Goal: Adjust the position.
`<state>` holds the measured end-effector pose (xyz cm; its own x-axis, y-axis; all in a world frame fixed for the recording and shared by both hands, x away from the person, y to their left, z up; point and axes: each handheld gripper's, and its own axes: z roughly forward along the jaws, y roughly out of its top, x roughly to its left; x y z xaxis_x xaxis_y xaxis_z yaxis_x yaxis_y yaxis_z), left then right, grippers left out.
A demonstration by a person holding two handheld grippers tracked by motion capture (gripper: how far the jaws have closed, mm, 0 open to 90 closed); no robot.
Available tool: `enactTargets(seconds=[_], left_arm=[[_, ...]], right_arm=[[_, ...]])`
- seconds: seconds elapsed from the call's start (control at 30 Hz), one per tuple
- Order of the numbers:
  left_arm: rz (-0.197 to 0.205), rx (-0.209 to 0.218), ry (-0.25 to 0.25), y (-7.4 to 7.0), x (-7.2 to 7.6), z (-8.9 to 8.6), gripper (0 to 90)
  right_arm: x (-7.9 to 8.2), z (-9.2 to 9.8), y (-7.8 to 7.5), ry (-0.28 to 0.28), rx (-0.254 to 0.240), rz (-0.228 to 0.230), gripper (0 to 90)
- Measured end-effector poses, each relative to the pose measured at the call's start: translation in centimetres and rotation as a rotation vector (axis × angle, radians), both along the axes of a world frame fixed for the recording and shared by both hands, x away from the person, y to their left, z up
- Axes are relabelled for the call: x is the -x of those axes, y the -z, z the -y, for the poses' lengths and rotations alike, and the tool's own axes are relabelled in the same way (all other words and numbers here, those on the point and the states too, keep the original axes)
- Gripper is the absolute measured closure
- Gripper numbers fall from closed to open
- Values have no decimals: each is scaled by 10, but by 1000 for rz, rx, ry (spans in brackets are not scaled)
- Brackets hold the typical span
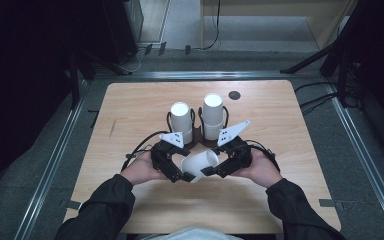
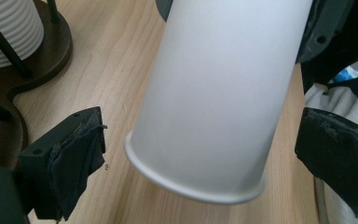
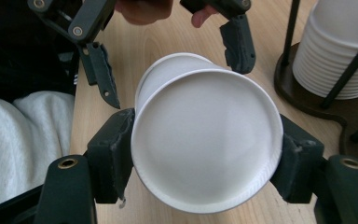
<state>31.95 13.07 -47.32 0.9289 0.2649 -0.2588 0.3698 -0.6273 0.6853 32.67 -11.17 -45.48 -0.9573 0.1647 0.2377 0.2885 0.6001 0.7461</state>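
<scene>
A white paper cup [image 1: 200,164] lies tilted on its side between my two grippers, just above the wooden table [image 1: 130,110]. My right gripper [image 1: 211,171] is shut on it. In the right gripper view its pads [image 3: 114,158] press both sides of the cup [image 3: 205,135] near the base, which faces that camera. My left gripper [image 1: 184,175] stands open around the rim end. In the left gripper view the cup [image 2: 219,93] hangs between the black pads [image 2: 79,154] with a gap on each side. The left gripper [image 3: 168,56] also shows beyond the cup in the right gripper view.
Two stacks of white cups [image 1: 181,117] [image 1: 213,112] stand upside down in a dark wooden holder [image 1: 196,135] just behind the grippers. A small dark disc [image 1: 234,95] sits near the table's far edge. The person's sleeves come in from the bottom.
</scene>
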Motion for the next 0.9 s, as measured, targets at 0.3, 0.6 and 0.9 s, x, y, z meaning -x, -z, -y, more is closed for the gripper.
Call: enactTargets(seconds=[0.3,0.6,0.9], left_arm=[[13,55,-12,0,3,1,18],[24,114,-12,0,7,6,20],[50,154,6,-4,9,0,188]], right_arm=[[0,9,-7,15,-52,-5,326],[3,10,-15,6,-106,0,326],[3,17,-19,8,-161,-7,329]])
